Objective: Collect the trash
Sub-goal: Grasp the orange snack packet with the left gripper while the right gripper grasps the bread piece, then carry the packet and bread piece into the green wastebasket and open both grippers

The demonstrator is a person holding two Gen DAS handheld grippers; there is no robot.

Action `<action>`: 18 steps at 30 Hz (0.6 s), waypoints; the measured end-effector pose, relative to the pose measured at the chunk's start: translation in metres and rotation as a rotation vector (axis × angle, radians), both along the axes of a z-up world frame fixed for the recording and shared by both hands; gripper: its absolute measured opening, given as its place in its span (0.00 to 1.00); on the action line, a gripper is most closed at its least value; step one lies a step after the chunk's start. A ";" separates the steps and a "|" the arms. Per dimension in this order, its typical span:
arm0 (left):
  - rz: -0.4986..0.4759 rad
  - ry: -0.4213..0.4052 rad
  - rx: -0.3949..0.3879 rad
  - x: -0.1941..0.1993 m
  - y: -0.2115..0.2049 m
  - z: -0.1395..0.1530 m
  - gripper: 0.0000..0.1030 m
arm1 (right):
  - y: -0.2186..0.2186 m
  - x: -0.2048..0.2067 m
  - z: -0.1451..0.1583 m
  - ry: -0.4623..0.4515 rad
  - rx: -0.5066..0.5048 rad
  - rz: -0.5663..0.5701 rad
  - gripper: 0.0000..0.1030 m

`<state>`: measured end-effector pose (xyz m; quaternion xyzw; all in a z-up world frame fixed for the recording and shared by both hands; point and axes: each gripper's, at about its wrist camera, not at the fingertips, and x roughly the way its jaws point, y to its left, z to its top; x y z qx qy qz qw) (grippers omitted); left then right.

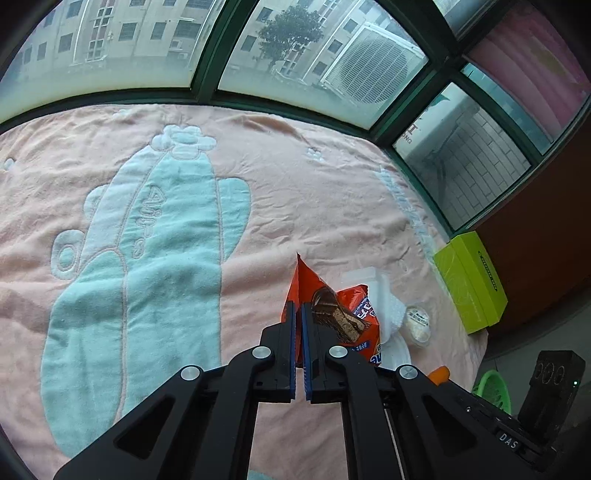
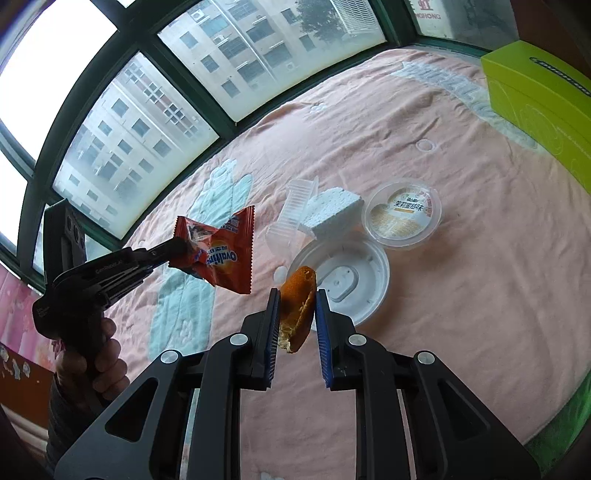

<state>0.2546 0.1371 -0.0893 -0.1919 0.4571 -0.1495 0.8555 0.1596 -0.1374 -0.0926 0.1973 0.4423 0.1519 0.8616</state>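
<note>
While the blanket [image 2: 424, 295] bears the lid [image 2: 354, 280], cup [image 2: 402, 214] and foam [image 2: 332, 210], you hold two pieces aloft, presumably for binning. Your left gripper [image 1: 299, 306] is clamped nearly shut on the wrapper [image 2: 218, 254]. Your right gripper [image 2: 293, 295], moderately apart, pinches the bread [image 2: 297, 302].

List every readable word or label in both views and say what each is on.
"Ovaltine", seen upside down: orange wrapper in the left claw.
"DAS": right claw's body.
"NGHONG", cut off: sign outside the window.
Chinese characters on the round tub lid: too small to read.
Green box lettering: blurred.
</note>
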 end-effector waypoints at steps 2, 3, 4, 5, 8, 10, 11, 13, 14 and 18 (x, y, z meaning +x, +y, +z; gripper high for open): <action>-0.005 -0.023 -0.001 -0.009 -0.001 0.012 0.03 | -0.005 -0.008 0.005 -0.011 -0.002 -0.005 0.18; -0.010 -0.034 -0.004 -0.014 -0.002 0.018 0.03 | -0.008 -0.012 0.007 -0.017 -0.001 -0.008 0.18; -0.015 -0.042 -0.008 -0.019 -0.004 0.023 0.03 | -0.011 -0.017 0.010 -0.025 -0.004 -0.012 0.18; -0.020 -0.050 -0.011 -0.023 -0.006 0.027 0.03 | -0.013 -0.023 0.012 -0.032 -0.009 -0.016 0.18; -0.042 -0.075 -0.017 -0.038 -0.017 0.039 0.03 | -0.024 -0.037 0.020 -0.051 -0.017 -0.028 0.18; -0.064 -0.091 -0.026 -0.048 -0.026 0.046 0.03 | -0.032 -0.049 0.024 -0.068 -0.037 -0.040 0.18; -0.078 -0.098 -0.029 -0.053 -0.033 0.049 0.03 | -0.035 -0.054 0.026 -0.074 -0.044 -0.046 0.18; -0.104 -0.109 -0.032 -0.062 -0.046 0.053 0.03 | -0.045 -0.066 0.029 -0.086 -0.057 -0.063 0.18; -0.115 -0.112 -0.034 -0.065 -0.052 0.054 0.03 | -0.051 -0.072 0.030 -0.092 -0.062 -0.073 0.18; -0.166 -0.122 -0.041 -0.080 -0.083 0.059 0.03 | -0.072 -0.094 0.033 -0.104 -0.082 -0.109 0.18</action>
